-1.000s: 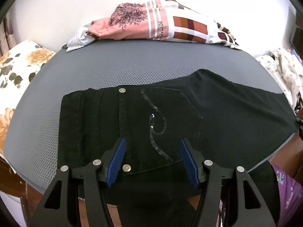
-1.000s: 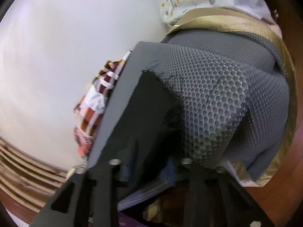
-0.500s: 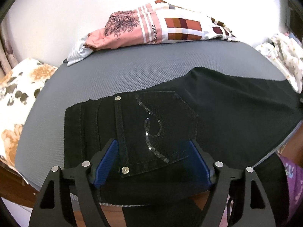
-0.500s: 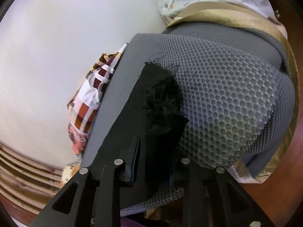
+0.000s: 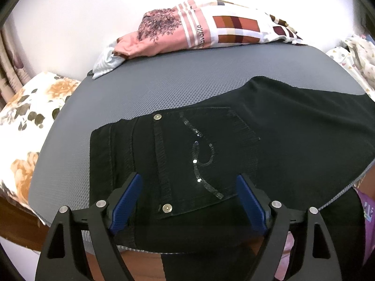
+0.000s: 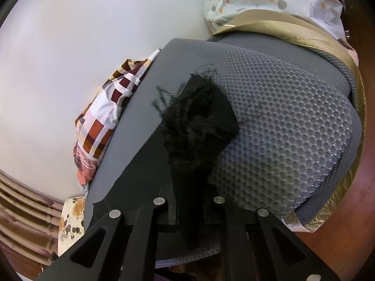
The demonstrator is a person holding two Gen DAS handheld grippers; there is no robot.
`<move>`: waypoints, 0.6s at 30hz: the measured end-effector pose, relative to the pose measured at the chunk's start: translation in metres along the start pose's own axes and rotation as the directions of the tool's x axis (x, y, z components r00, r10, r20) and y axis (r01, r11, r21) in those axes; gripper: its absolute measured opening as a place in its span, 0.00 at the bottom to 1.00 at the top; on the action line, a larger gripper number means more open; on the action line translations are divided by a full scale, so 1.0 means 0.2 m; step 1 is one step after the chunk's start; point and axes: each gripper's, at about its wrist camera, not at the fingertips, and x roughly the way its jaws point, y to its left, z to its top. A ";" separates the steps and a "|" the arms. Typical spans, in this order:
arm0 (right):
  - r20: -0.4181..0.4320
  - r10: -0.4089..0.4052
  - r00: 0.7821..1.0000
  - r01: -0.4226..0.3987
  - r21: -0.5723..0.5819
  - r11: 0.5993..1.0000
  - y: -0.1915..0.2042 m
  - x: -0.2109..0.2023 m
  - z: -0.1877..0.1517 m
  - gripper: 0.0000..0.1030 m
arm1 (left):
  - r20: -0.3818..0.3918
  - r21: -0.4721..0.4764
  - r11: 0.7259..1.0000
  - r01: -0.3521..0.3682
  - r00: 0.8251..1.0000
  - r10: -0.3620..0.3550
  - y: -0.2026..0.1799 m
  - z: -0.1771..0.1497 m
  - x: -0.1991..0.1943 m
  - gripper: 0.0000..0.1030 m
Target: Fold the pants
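Black pants [image 5: 234,140] lie flat across a grey mesh pad [image 5: 164,89], waist to the left, a sequined back pocket facing up. My left gripper [image 5: 187,201] is open, its blue pads either side of the pocket's lower edge, just above the cloth. In the right wrist view my right gripper [image 6: 191,213] is shut on the frayed hem end of a pants leg [image 6: 199,121], which stands up from the fingers over the pad's right end [image 6: 281,128]. The fingertips are hidden under the cloth.
A pile of pink and checked clothes [image 5: 199,32] lies at the pad's far edge. A floral pillow [image 5: 21,117] is at the left. A white spotted cloth [image 6: 269,2] and gold fabric [image 6: 304,32] lie beyond the pad's right end.
My left gripper has opened wider and drawn back slightly from the waist. My right gripper has lifted the frayed leg end up and over the pad.
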 end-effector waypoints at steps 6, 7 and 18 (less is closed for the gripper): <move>-0.010 0.028 1.000 -0.028 -0.034 0.999 0.10 0.02 0.00 0.11 | -0.008 -0.014 1.000 -0.016 1.000 0.016 0.01 0.00 0.01 0.80; -0.014 0.033 0.999 -0.033 -0.041 0.999 0.13 0.03 0.00 0.11 | -0.010 -0.014 1.000 -0.019 1.000 0.019 0.01 0.00 0.01 0.80; -0.065 0.098 0.993 -0.103 -0.072 0.992 0.31 0.12 -0.06 0.11 | -0.036 -0.012 0.999 -0.040 0.999 0.039 0.02 -0.01 0.04 0.82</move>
